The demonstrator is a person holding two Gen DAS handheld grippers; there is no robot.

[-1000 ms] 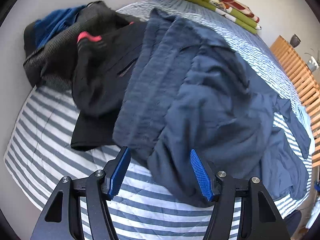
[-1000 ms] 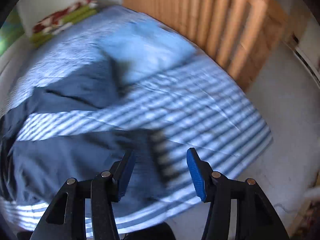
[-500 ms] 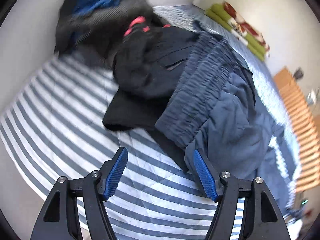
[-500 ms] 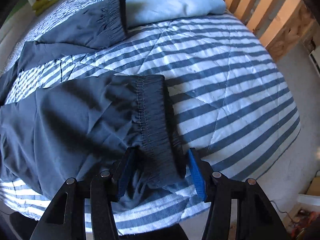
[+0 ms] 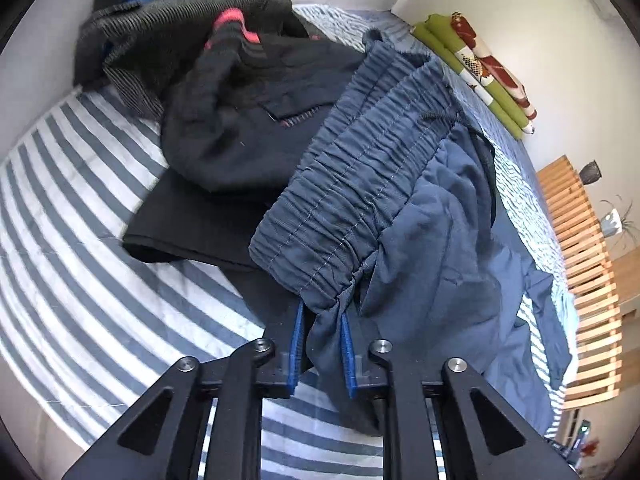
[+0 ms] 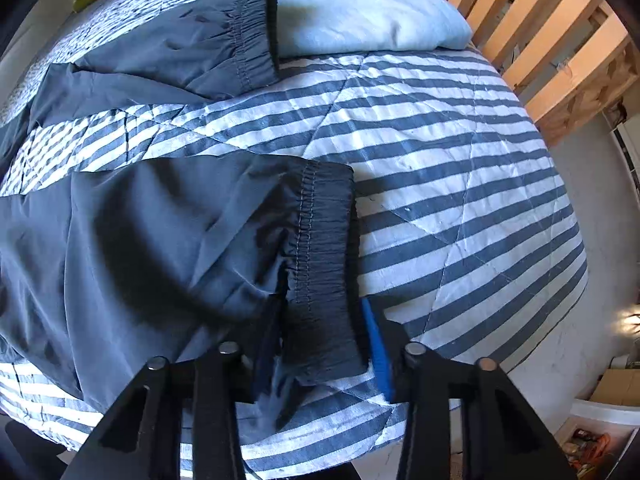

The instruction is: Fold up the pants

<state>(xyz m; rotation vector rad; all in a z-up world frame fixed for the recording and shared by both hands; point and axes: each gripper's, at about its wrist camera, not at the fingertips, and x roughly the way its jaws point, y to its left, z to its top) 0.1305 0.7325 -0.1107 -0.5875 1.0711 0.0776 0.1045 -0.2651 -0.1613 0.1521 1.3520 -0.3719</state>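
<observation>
Dark blue pants lie spread across the striped bed (image 5: 80, 240). In the left wrist view their gathered elastic waistband (image 5: 360, 184) runs away from me, and my left gripper (image 5: 322, 344) is shut on the near corner of it, with fabric bunched between the blue pads. In the right wrist view one leg ends in an elastic cuff (image 6: 320, 264) lying flat on the quilt. My right gripper (image 6: 322, 344) is open and straddles that cuff, a finger close on each side. The other leg's cuff (image 6: 248, 40) lies farther away.
A heap of black and grey clothes (image 5: 240, 120) sits beside the waistband, partly under it. Folded light blue cloth (image 6: 360, 12) lies by the far cuff. A wooden slatted frame (image 6: 540, 40) borders the bed. A green folded blanket (image 5: 480, 68) is at the far end.
My left gripper moved onto the waistband corner and shut on it. The right gripper slid farther over the cuff and its jaws narrowed slightly.
</observation>
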